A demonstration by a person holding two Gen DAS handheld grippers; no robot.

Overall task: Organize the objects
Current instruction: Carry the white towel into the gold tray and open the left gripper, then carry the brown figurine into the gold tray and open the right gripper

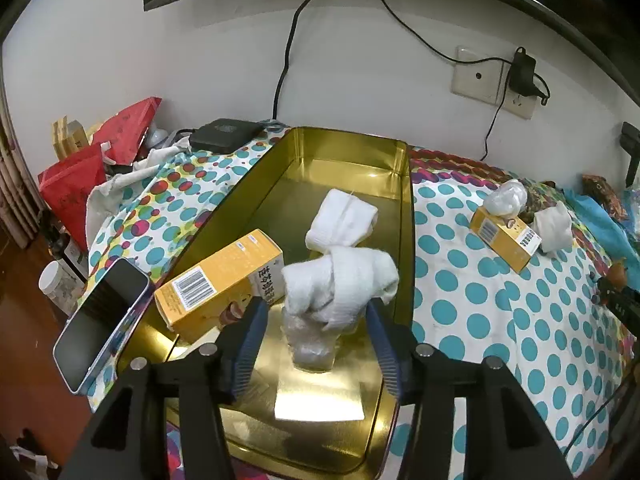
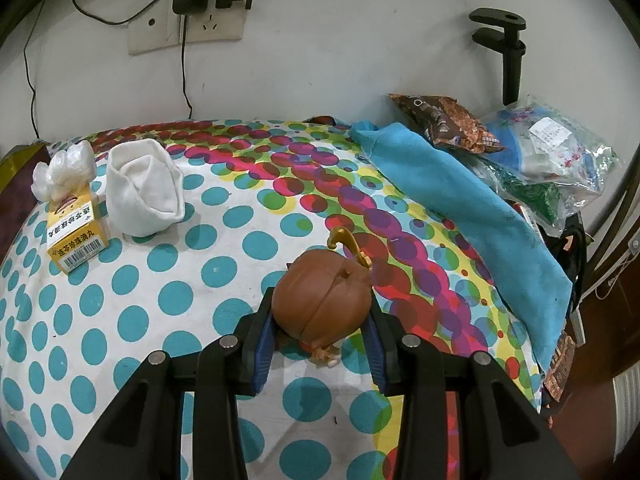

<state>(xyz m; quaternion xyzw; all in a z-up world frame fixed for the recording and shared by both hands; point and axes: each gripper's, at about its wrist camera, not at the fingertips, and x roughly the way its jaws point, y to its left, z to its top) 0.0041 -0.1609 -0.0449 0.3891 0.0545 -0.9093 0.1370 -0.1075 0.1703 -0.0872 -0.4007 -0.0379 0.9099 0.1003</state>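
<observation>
A: What sits nearest the left gripper (image 1: 316, 316)?

B: Its blue-padded jaws stand apart over the floor of a shiny gold tin tray (image 1: 248, 216). Between them lies a crinkled clear plastic bundle (image 1: 310, 344), with a soft white rolled sock (image 1: 340, 284) just ahead, draped at its far end. Neither pad touches either one. The gripper points forward and down into the tray.

A: And beyond those jaws?

B: Further ahead lies a second white rolled sock (image 1: 342, 220). Left of the jaws, a yellow cardboard box (image 1: 218, 284) rests tilted against the tray's wall. A phone (image 1: 100, 320) leans outside the tray, further left.

A: The right gripper (image 2: 320, 320)?

B: Angled down at the polka-dot cloth (image 2: 180, 300) on the bench, jaws closed on a smooth brown rounded figurine (image 2: 320, 300), gripping both its sides; a gold hook (image 2: 344, 240) shows just past it.

A: Anything else waiting?

B: Well ahead and left of those jaws, another yellow box (image 2: 76, 236) carries a plastic wad (image 2: 64, 176), beside a white folded sock (image 2: 142, 192). A blue towel (image 2: 460, 192) lies to the right.
</observation>
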